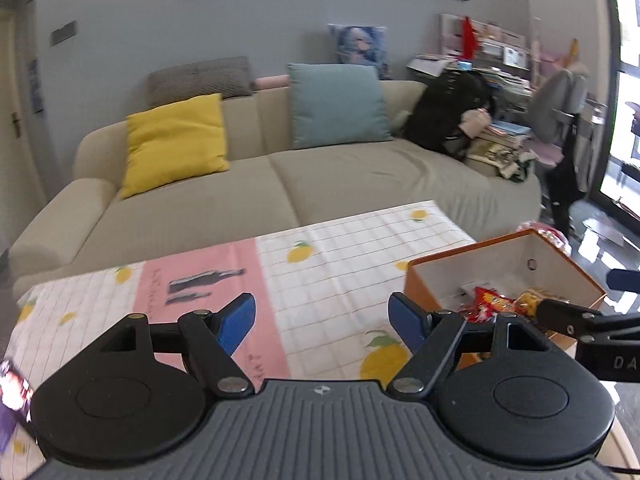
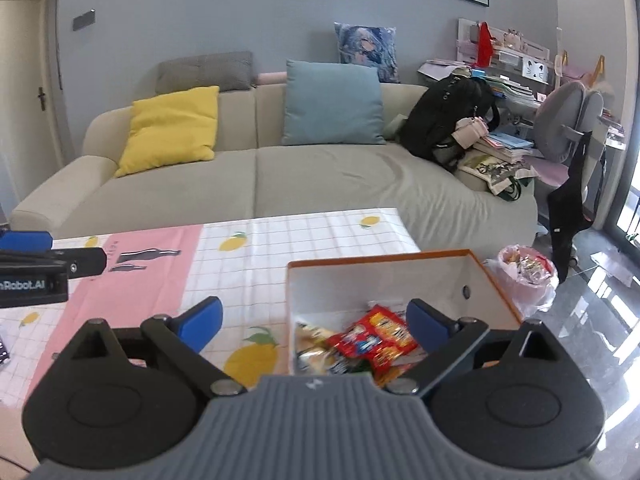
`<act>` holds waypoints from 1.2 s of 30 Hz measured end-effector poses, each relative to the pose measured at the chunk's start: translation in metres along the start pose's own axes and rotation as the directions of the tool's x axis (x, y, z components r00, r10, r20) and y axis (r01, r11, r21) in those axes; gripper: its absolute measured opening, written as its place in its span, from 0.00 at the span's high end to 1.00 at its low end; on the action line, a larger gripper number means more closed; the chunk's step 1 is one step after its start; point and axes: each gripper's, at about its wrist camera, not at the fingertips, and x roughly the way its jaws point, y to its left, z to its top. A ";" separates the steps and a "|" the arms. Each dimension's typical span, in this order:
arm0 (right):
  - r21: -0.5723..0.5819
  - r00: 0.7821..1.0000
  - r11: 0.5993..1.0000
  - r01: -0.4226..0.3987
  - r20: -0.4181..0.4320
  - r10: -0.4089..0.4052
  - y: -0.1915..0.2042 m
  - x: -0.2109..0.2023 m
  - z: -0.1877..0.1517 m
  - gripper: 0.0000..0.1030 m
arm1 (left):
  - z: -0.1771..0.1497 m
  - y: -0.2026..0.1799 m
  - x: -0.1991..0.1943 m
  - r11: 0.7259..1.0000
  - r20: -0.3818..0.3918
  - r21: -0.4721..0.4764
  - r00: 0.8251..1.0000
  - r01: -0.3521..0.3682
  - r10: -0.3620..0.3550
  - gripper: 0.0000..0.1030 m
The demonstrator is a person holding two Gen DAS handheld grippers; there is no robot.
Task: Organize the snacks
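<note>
Both claws are hanging above the bench (image 2: pixel 304 236) w/ nothing in them. The right claw (image 2: pixel 316 326) is standing wide, blue pads well apart, poised right over the orange box (image 2: pixel 496 276) at the bench's right end, so prob. it is finishing a drop there. The left claw (image 1: pixel 322 318) is also spread wide & empty, sitting over the lemon-print cloth (image 1: pixel 332 256) just left of the box (image 1: pixel 424 284). The snacks are lying inside the box: a red packet (image 2: pixel 380 336) on top, pale wrapped ones (image 2: pixel 312 340) beside it, yellow & red packs (image 1: pixel 504 304) showing in the left view too. The box's open top and white walls are keeping the packs gathered in one spot. A dark item (image 1: pixel 14 388) is peeking in at the bench's left edge; can't tell what it is.
</note>
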 end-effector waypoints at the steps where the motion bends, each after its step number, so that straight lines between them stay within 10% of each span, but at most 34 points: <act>1: 0.002 1.000 1.000 0.001 0.000 -0.001 0.003 -0.003 -0.004 0.07 | -0.005 0.002 -0.002 1.000 0.000 -0.013 1.000 -0.008 0.008 0.14; 36: 0.000 0.979 0.999 0.039 -0.202 -0.038 0.015 0.024 -0.068 0.07 | -0.068 -0.001 0.012 0.999 -0.175 -0.037 0.985 -0.019 0.012 0.13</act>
